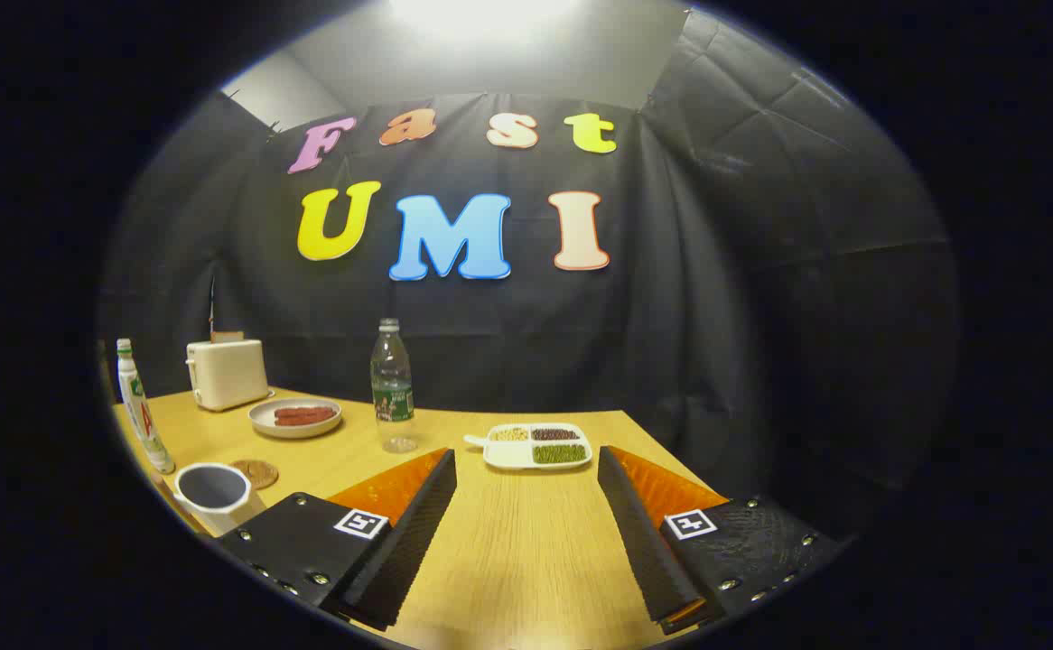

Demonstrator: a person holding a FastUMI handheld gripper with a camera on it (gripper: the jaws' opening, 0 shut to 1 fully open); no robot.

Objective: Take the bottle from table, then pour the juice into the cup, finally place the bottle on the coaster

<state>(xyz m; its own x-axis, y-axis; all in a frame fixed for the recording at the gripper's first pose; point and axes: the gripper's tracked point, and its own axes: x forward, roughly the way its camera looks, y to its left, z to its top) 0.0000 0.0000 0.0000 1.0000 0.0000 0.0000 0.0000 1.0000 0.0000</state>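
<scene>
Gripper view: my gripper (pixel 526 533) spread wide, holding nothing; bottle (pixel 392 386) upright beyond fingers, slightly left; I'd steer left, approach level, clamp mid-body; cup (pixel 212 492) beside coaster (pixel 256 472).

Clear bottle (pixel 392 386) upright mid-table; cup (pixel 212 490) beside round coaster (pixel 255 472), well left.

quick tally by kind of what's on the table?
Bottles: 2, clear bottle beyond the open gripper, white bottle beside the cup
Cups: 1, cup
Coasters: 1, coaster
Toasters: 1, toaster
Plates: 1, sausage plate
Divided dishes: 1, divided dish
Total: 7
</scene>
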